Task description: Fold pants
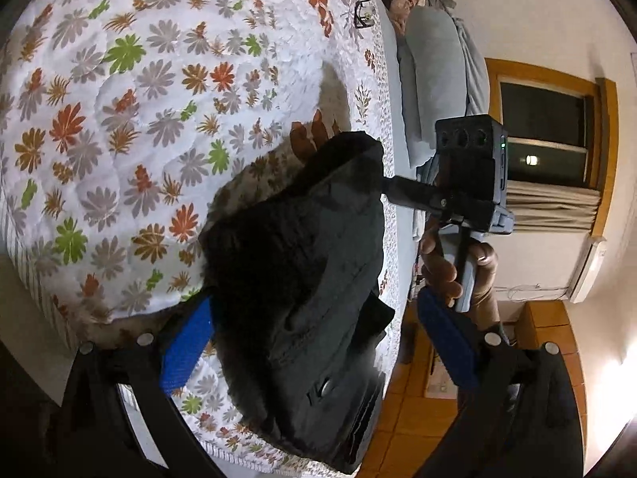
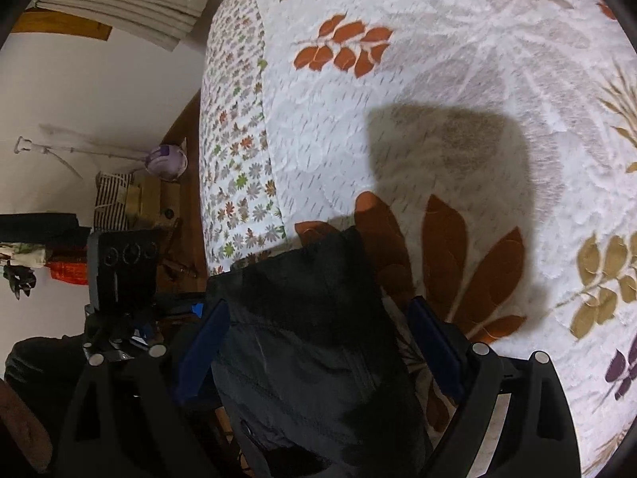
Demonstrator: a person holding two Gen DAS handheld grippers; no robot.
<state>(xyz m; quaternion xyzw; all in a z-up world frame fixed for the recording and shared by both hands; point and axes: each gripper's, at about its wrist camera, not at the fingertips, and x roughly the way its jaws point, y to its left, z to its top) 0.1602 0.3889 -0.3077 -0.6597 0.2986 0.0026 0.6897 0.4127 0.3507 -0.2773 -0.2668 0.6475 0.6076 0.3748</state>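
Looking along my left gripper (image 1: 318, 342): blue-padded fingers (image 1: 185, 348) spread wide, the bundled black fabric pants (image 1: 302, 279) lying between them; I cannot tell if either pad grips. The pants sit at the near edge of the white quilted bedspread with leaf print (image 1: 119, 119), long axis running away from the camera toward the grey bolster pillow (image 1: 434, 79). A metal snap shows; no readable writing. My right gripper (image 2: 318, 342) is likewise wide open, straddling the pants (image 2: 310, 350), which point up-bed over the bedspread (image 2: 438, 79).
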